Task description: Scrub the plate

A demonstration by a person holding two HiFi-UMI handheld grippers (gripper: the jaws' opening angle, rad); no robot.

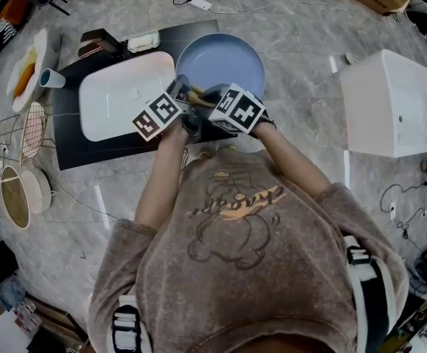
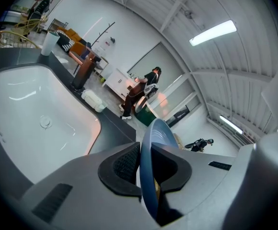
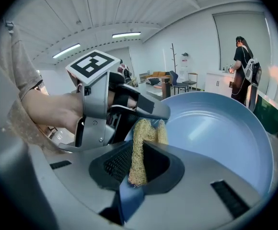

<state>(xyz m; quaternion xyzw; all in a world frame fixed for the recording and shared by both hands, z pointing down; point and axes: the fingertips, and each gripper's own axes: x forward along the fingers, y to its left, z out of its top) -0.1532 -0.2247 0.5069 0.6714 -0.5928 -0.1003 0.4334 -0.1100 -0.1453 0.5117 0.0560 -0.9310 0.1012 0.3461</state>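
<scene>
Two grippers, one blue plate (image 1: 224, 59), held just right of the single white basin (image 1: 118, 98). Your left gripper (image 2: 146, 169) is clamped narrowly on the plate's rim. Your right gripper (image 3: 139, 164) is closed on one straw-coloured scrubbing pad (image 3: 143, 134) at that rim.

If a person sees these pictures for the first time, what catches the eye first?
The big light-blue plate, top centre of the head view, is clamped at its rim by the left gripper. The right gripper pinches a yellow fibre scrubber close to the plate's face. A white basin lies just left of the plate.
</scene>
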